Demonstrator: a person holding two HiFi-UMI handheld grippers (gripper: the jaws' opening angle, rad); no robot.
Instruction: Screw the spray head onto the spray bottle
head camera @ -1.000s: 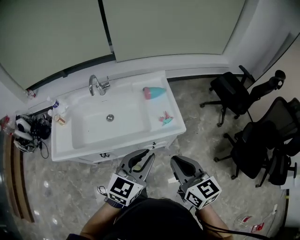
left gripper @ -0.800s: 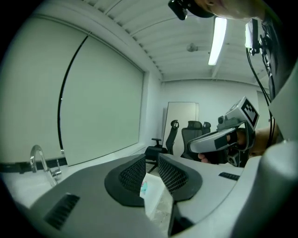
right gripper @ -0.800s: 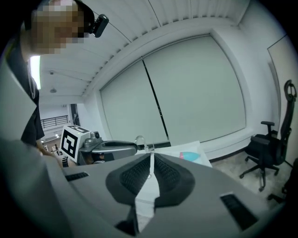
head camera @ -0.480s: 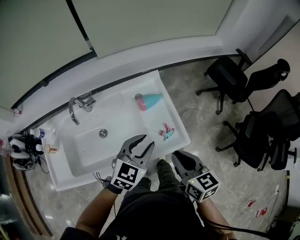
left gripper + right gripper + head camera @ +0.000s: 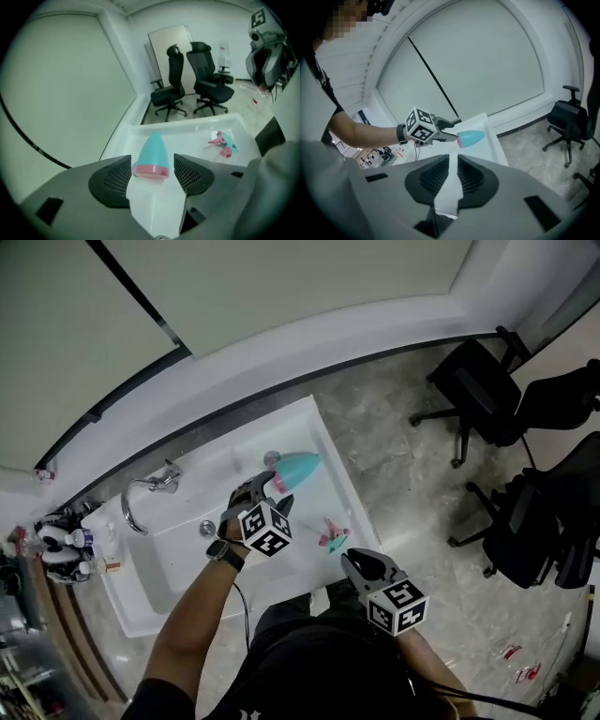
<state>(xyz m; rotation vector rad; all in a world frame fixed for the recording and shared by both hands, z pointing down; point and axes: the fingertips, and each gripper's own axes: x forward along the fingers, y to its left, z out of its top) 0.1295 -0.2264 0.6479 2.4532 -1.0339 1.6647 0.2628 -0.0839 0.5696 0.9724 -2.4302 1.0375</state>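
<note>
Spray bottle [image 5: 295,469] lies on its side on the white counter [image 5: 317,504], pink end at the mouth of the left tongs [image 5: 267,491], not clamped. Those tongs stand wide, having just been opening. Spray head [image 5: 332,536] lies just ahead of the right tongs [image 5: 453,159], which are narrowly apart, just eased open, nothing between.

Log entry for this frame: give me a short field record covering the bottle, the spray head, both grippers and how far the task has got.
bottle: teal with a pink collar, lying on its side on the sink counter, right of the basin
spray head: pink and teal, loose on the same counter, apart from the bottle
left gripper: jaws open, just been opening, at the bottle's pink end, not pressing it
right gripper: near the person's body, jaws slightly apart, just been opening, nothing between them
task stage: head not yet on bottle
</note>
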